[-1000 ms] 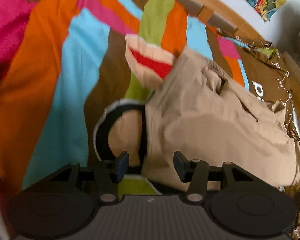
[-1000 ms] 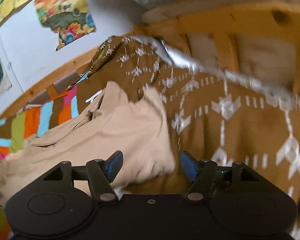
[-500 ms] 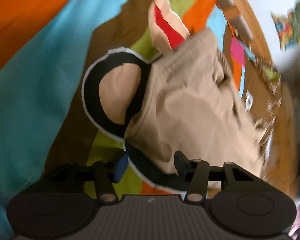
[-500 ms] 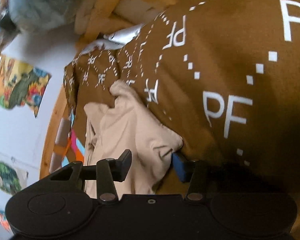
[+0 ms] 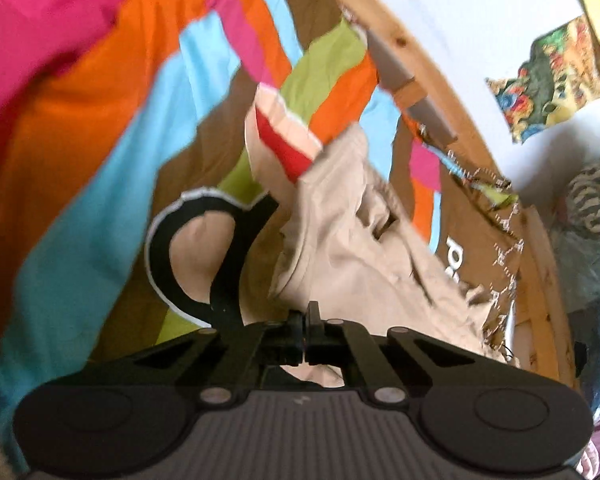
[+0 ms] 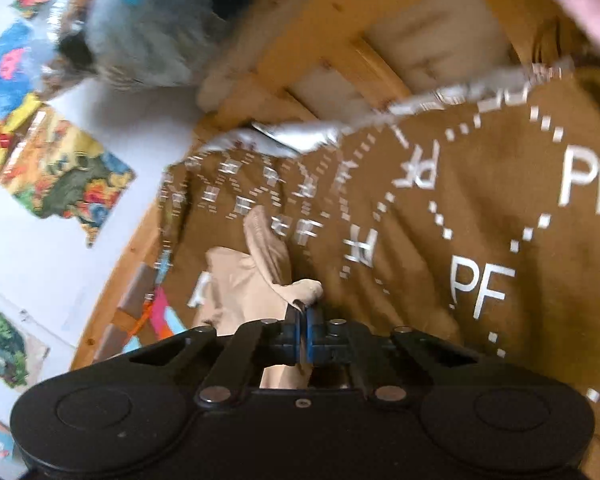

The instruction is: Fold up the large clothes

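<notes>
A beige garment (image 5: 352,248) lies rumpled on a bright striped bedspread (image 5: 80,152). My left gripper (image 5: 304,334) is shut on its near edge, and the cloth bunches just past the fingertips. In the right wrist view the same beige garment (image 6: 256,276) trails away to the left, and my right gripper (image 6: 303,330) is shut on a corner of it, with a small nub of cloth sticking out past the pads. A red and cream piece (image 5: 284,140) peeks out at the garment's far end.
A brown blanket with white PF lettering (image 6: 480,240) covers the bed to the right. A wooden bed frame (image 5: 416,64) runs along the white wall with colourful pictures (image 5: 548,80). A black ring shape with a beige centre (image 5: 196,256) is printed on the bedspread.
Both grippers went from open to shut on the beige garment's edge. Both views have swung round, and the cloth is now drawn up at the fingertips.
</notes>
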Action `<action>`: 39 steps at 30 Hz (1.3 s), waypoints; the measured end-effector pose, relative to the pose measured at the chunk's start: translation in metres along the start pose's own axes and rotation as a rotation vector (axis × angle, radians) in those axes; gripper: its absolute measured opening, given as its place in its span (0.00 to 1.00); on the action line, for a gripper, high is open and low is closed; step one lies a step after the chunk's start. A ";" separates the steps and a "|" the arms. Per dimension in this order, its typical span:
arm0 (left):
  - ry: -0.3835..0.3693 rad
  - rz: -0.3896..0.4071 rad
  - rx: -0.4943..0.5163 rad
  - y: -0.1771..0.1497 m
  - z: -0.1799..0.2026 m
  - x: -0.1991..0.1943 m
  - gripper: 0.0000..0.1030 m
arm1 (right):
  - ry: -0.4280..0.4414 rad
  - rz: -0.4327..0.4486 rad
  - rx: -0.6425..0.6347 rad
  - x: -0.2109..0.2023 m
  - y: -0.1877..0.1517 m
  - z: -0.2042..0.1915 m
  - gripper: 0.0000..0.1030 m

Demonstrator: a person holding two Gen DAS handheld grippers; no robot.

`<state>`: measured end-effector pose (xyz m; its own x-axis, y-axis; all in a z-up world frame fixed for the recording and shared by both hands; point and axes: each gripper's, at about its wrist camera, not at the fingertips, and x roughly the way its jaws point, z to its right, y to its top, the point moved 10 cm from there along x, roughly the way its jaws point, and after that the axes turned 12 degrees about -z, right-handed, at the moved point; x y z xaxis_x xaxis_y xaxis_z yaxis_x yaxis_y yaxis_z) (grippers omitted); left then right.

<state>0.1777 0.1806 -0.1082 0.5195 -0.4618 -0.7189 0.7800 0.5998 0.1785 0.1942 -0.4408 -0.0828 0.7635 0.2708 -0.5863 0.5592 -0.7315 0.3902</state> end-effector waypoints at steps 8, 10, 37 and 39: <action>0.133 -0.074 0.000 -0.019 -0.022 -0.003 0.00 | -0.071 -0.002 -0.103 -0.050 -0.050 0.020 0.02; 0.193 -0.096 0.008 -0.021 -0.029 0.007 0.00 | -0.116 -0.028 -0.088 -0.043 -0.061 0.039 0.05; 0.271 -0.179 0.031 -0.036 -0.035 0.027 0.64 | -0.492 0.055 -0.528 -0.012 -0.072 0.031 0.30; 0.269 -0.180 0.030 -0.035 -0.034 0.027 0.68 | -0.498 0.101 -0.581 -0.020 -0.072 0.017 0.35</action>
<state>0.1523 0.1695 -0.1570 0.2644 -0.3668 -0.8919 0.8630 0.5028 0.0491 0.1337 -0.4042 -0.1112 0.6618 -0.1939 -0.7241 0.6791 -0.2540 0.6887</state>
